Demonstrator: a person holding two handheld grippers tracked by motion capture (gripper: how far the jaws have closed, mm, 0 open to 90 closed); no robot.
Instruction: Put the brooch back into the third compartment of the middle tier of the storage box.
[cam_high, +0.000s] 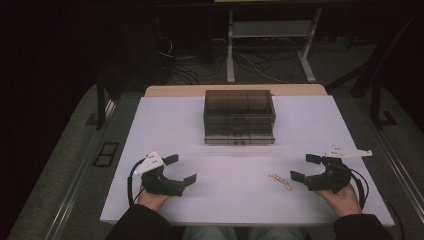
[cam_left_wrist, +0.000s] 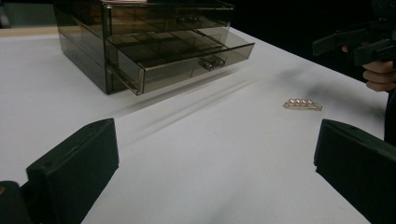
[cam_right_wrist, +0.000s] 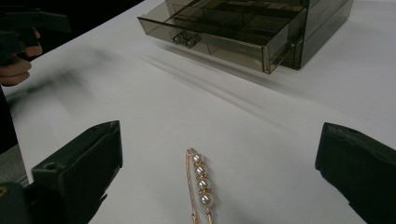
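A smoky transparent drawer box stands at the far middle of the white table, its bottom drawer pulled partly out. A gold hair pin with pearls lies flat on the table near the front right. My right gripper rests open just right of the pin, which lies between and ahead of its jaws in the right gripper view. My left gripper sits open at the front left with nothing between its jaws.
Beyond the table's far edge a wooden strip shows, then a dark floor with cables and white desk legs. Bare tabletop stretches between the two grippers and in front of the box.
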